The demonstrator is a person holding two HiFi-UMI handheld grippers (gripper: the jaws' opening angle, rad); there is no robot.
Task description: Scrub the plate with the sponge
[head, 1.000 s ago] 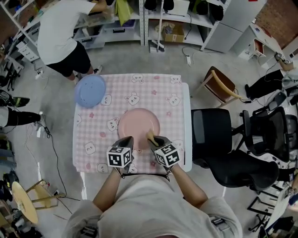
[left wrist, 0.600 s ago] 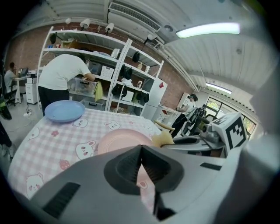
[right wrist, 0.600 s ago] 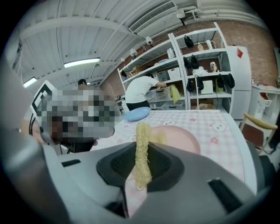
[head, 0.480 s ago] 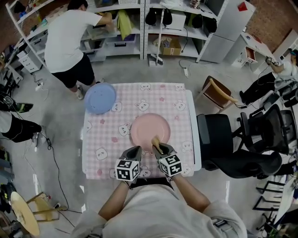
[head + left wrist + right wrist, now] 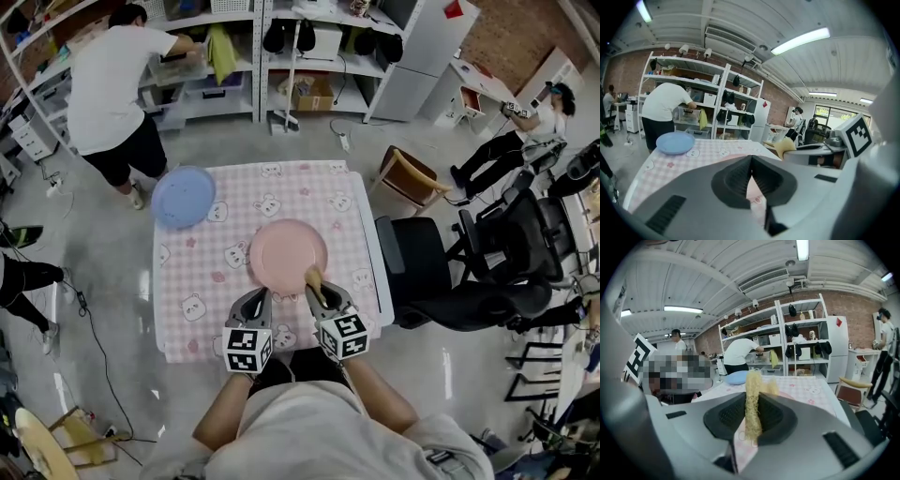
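A round pink plate [image 5: 287, 252] lies on the pink checked tablecloth [image 5: 199, 272], near the table's front. My right gripper [image 5: 315, 284] is shut on a yellow sponge [image 5: 312, 277] at the plate's near right rim. In the right gripper view the sponge [image 5: 753, 403] stands pinched upright between the jaws. My left gripper [image 5: 258, 302] hovers just in front of the plate's near left edge, shut with nothing in it. In the left gripper view its jaws [image 5: 751, 180] meet, and the pink plate [image 5: 754, 190] shows below them.
A blue plate [image 5: 183, 196] sits at the table's far left corner. A person in a white shirt [image 5: 111, 91] bends at the shelves behind the table. A black office chair [image 5: 427, 265] and a wooden chair [image 5: 409, 181] stand at the right of the table.
The head view has shifted, so the table and plates sit differently in the picture. Both grippers stay at the plate's near edge, the right one still holding the sponge.
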